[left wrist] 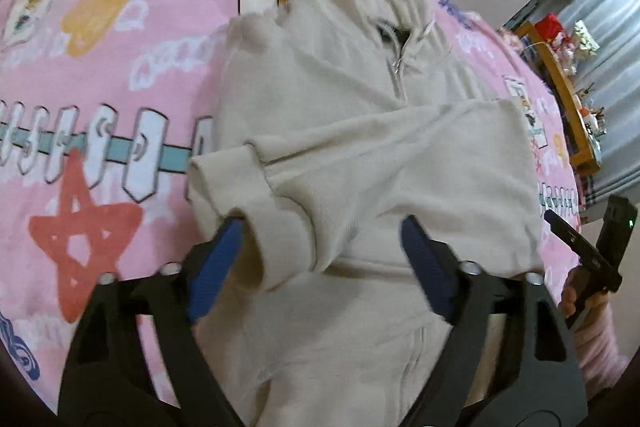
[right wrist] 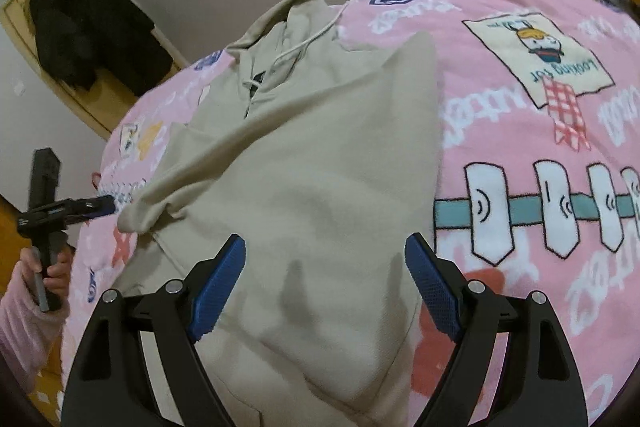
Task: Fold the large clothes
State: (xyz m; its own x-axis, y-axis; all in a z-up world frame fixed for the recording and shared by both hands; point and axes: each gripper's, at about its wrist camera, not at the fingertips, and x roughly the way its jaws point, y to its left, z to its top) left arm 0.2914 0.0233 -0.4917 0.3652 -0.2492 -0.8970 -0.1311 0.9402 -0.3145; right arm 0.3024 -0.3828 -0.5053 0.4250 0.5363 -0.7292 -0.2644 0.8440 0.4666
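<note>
The beige hoodie (left wrist: 360, 155) lies face up on the pink printed blanket (left wrist: 100, 67), hood away from the cameras, with both sleeves folded across the chest. Left gripper (left wrist: 320, 243) hovers over the sleeve cuff (left wrist: 236, 203) — fingers spread, gripping nothing. Right gripper (right wrist: 326, 267) hangs above the hoodie's lower body — fingers likewise spread and empty.

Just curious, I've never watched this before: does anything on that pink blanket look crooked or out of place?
Nothing stands out. The beige hoodie lies on the pink blanket, one sleeve folded across its front; both claws are open.
</note>
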